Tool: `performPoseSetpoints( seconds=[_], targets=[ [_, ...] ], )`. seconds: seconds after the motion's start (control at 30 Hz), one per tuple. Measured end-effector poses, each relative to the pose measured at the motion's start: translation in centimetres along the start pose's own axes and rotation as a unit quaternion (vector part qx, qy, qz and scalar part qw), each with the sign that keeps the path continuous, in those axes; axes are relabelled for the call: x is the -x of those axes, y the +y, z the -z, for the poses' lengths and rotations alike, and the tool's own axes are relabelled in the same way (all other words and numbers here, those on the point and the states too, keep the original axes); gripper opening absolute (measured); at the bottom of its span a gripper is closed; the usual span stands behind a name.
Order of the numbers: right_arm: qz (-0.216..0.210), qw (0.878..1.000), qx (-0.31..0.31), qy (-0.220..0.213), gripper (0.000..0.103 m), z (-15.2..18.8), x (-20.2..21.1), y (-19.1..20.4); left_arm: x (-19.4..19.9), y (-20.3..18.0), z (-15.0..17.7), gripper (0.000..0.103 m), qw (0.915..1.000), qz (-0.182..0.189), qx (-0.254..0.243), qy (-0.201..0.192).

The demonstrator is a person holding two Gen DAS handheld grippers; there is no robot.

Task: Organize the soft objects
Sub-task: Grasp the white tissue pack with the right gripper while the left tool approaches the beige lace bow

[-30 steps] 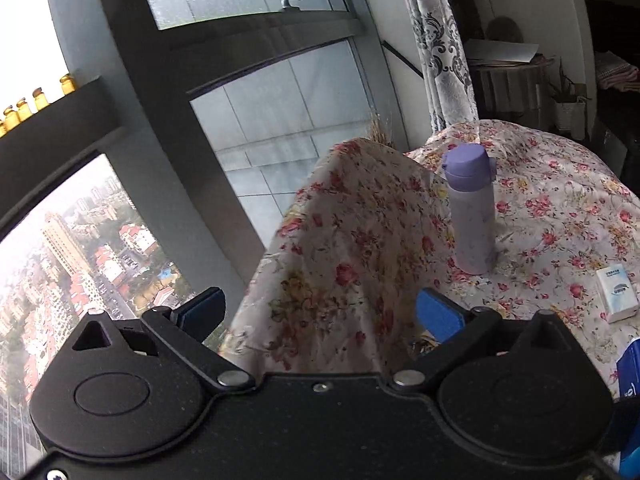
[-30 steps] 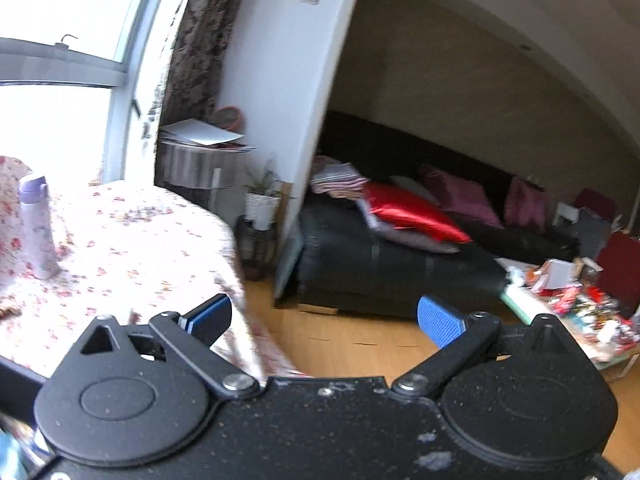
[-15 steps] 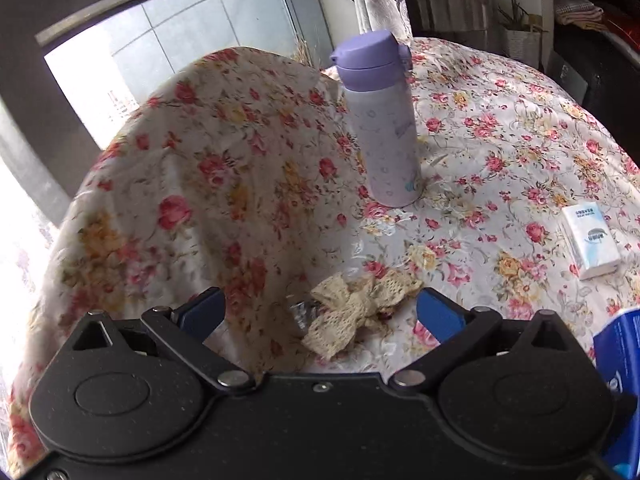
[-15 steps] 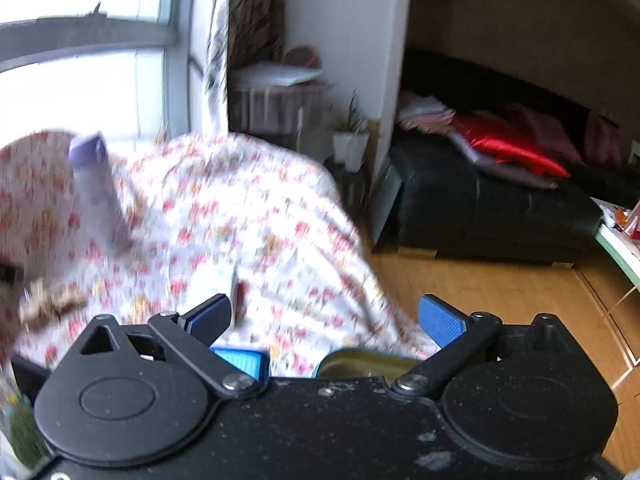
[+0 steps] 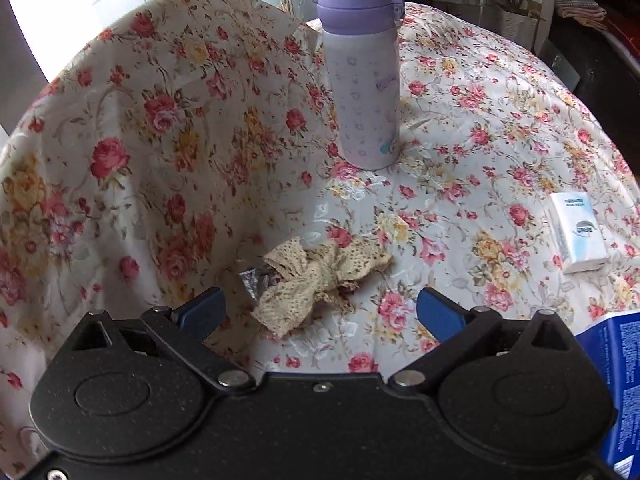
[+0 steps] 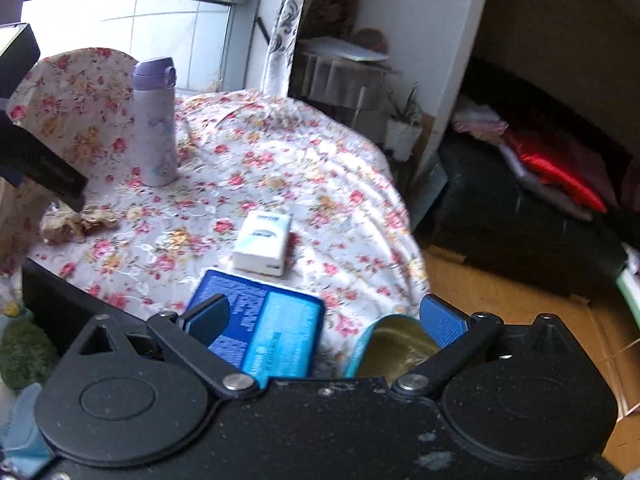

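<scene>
A beige lace bow point(image 5: 320, 280) lies on the floral tablecloth point(image 5: 480, 128), just ahead of my open, empty left gripper point(image 5: 320, 314), between its blue fingertips. The bow also shows at the left of the right wrist view point(image 6: 80, 222), under the left gripper's black body. My right gripper point(image 6: 326, 318) is open and empty, above a blue tin point(image 6: 264, 332) near the table's front edge.
A purple-lidded bottle point(image 5: 362, 80) stands upright behind the bow. A white tissue pack point(image 6: 262, 242) lies mid-table. A round gold-lined tin point(image 6: 396, 348) sits by the right fingertip. A cloth-draped chair back point(image 5: 140, 120) rises at left. A black sofa point(image 6: 520, 216) stands beyond the table.
Both grippers have tilted down from the window and room toward the table. The left one has closed in on the lace bow. The right one now looks over the blue tin.
</scene>
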State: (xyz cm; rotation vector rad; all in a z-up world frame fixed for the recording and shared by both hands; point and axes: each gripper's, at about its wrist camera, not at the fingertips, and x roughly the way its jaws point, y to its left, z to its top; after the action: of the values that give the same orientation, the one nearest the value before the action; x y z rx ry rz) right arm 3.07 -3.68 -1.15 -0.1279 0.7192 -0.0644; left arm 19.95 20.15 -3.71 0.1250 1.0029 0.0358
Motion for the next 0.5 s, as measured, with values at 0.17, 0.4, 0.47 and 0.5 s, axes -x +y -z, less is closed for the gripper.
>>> performPoseSetpoints(
  seconds=[0.17,0.4,0.47,0.5],
  targets=[
    [-0.006,0.999,-0.025,0.023,0.100,-1.0,-0.9,-0.2,-0.7,0.6,0.0,0.099,0.9996,0.008,0.018,0.018],
    [-0.012,0.998,-0.039,0.044,0.094,-4.4,-4.6,1.4,-0.8,1.4,0.1,0.099,0.9984,0.024,0.044,0.027],
    [-0.021,0.997,-0.048,0.059,0.089,-5.5,-6.4,1.9,-0.9,1.4,0.3,0.099,0.9981,0.030,0.044,0.030],
    [-0.023,0.996,-0.053,0.068,0.086,-6.0,-7.3,2.1,-0.9,1.3,0.3,0.099,0.9981,0.032,0.043,0.032]
  ],
)
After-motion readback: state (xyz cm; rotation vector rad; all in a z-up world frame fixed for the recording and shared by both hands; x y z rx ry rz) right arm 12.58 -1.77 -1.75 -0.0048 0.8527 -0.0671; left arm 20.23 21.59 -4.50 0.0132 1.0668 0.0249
